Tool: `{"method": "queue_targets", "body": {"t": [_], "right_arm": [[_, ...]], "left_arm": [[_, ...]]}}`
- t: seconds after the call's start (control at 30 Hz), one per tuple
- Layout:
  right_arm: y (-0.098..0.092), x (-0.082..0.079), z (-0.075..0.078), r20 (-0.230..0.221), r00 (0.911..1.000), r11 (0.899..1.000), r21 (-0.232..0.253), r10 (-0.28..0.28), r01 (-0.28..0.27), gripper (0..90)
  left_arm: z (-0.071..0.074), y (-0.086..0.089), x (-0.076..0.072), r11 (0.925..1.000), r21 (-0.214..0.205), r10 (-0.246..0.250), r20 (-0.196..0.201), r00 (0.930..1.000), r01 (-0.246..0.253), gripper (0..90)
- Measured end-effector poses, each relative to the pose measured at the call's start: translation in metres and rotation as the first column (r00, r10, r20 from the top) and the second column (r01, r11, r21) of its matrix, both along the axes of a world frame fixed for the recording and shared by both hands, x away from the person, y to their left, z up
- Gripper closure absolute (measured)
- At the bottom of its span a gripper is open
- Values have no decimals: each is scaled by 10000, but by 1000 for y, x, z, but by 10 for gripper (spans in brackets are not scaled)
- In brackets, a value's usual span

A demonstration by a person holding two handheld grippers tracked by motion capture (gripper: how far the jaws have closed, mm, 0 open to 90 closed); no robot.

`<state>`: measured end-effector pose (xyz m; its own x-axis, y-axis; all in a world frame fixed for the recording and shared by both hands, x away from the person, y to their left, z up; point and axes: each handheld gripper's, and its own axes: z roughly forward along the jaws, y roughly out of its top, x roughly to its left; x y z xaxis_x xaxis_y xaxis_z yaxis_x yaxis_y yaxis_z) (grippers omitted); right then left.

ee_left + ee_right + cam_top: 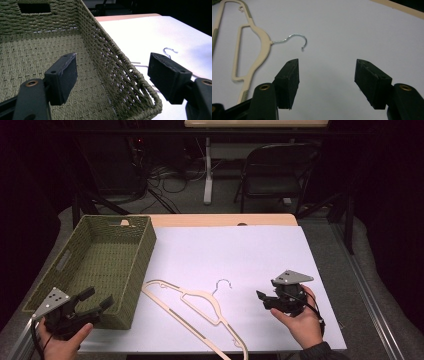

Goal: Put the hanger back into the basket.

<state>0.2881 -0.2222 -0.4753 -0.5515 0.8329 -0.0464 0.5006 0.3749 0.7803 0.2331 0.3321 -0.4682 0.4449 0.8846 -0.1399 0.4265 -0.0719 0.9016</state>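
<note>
A cream plastic hanger [197, 312] with a metal hook [223, 285] lies flat on the white sheet, between my two hands. My right gripper [262, 298] hovers to the right of the hook, jaws wide apart and empty; in the right gripper view the hook [295, 40] lies just beyond the left jaw tip, with my right gripper [325, 82] over bare sheet. My left gripper [95, 298] is open at the near right corner of the green woven basket [65, 260]. In the left gripper view the basket's side wall [117, 72] runs between the open jaws of my left gripper [112, 75], untouched.
The white sheet [235, 255] covers most of the wooden table [220, 220]. Beyond the table stand a dark folding chair [272, 170] and a table leg with cables on the floor. The table's right edge runs close to my right hand.
</note>
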Motion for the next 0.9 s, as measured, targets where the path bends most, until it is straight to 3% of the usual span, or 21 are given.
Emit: {"method": "queue_targets", "body": {"t": [0.3, 0.53, 0.57, 0.6, 0.63, 0.67, 0.7, 0.9], "right_arm": [[23, 10, 16, -88, 9973, 9962, -469, 733, -736, 375], [39, 17, 23, -971, 9869, 9836, -1147, 1287, -1395, 411], [40, 18, 27, -1331, 9808, 9737, -1592, 1425, -1631, 412], [43, 19, 27, -1398, 9789, 9733, -1542, 1490, -1701, 412], [45, 21, 29, -1624, 9744, 9668, -1777, 1554, -1838, 413], [47, 23, 27, -1664, 9729, 9693, -1594, 1602, -1869, 413], [49, 24, 30, -1973, 9662, 9613, -1861, 1658, -2030, 412], [59, 34, 29, -2575, 9497, 9468, -2179, 1783, -2369, 415]], "left_arm": [[0, 1, 0, 10000, -12, 10, 2, 10000, -10, 247], [1, 0, 0, 10000, 6, -49, 2, 10000, 49, 252], [1, 0, 0, 10000, -1, -60, 1, 10000, 60, 252], [1, 0, 0, 10000, -14, -78, 6, 10000, 78, 253], [1, 0, 0, 9999, -5, -104, -13, 9999, 104, 255], [1, 0, 0, 9999, -3, -110, -17, 9999, 110, 255], [1, 0, 0, 9999, -4, -113, -22, 9999, 113, 255], [1, 0, 0, 10000, -27, -75, -13, 10000, 75, 258]]}}
